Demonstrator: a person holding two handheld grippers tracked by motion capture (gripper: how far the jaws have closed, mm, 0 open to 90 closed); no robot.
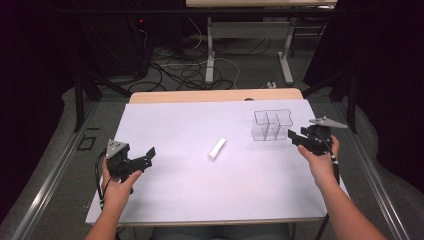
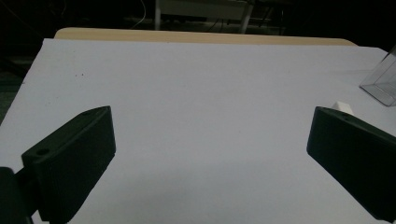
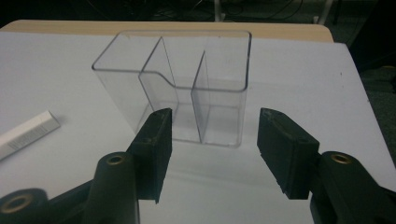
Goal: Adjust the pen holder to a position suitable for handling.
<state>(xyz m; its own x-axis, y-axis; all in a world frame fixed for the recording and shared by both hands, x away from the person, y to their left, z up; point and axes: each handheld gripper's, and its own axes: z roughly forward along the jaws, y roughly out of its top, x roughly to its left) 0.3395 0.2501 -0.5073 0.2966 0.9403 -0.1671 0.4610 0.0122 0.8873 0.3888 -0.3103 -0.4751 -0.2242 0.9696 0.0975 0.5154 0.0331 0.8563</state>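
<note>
The right gripper (image 3: 212, 140) is sitting just in front of the clear box (image 3: 173, 88), and its two black jaws are standing apart with nothing between them. They are pointing at the near wall of the box, but they are not touching it. In the high view the right gripper (image 1: 296, 138) is waiting just beside the clear box (image 1: 271, 125), which is standing upright on the right side of the white table top (image 1: 200, 200). The box is split into small rooms, and all of them are looking empty.

The left gripper (image 2: 210, 154) is also holding its jaws wide apart over bare table. It is staying well away from the box, at the near left of the table (image 1: 145, 159).

Between the two grippers, a small white stick (image 1: 217, 149) is lying flat in the middle of the table.

What could go wrong: I think the box is light and slippery. If the jaws are pushing it before they close, it may slide away or tip over. A hard squeeze on the thin wall may bend it or make the box pop out.

The white stick (image 3: 25, 135) is showing some dark print on its side, but it is too small and blurry to read. The box is showing no label.
</note>
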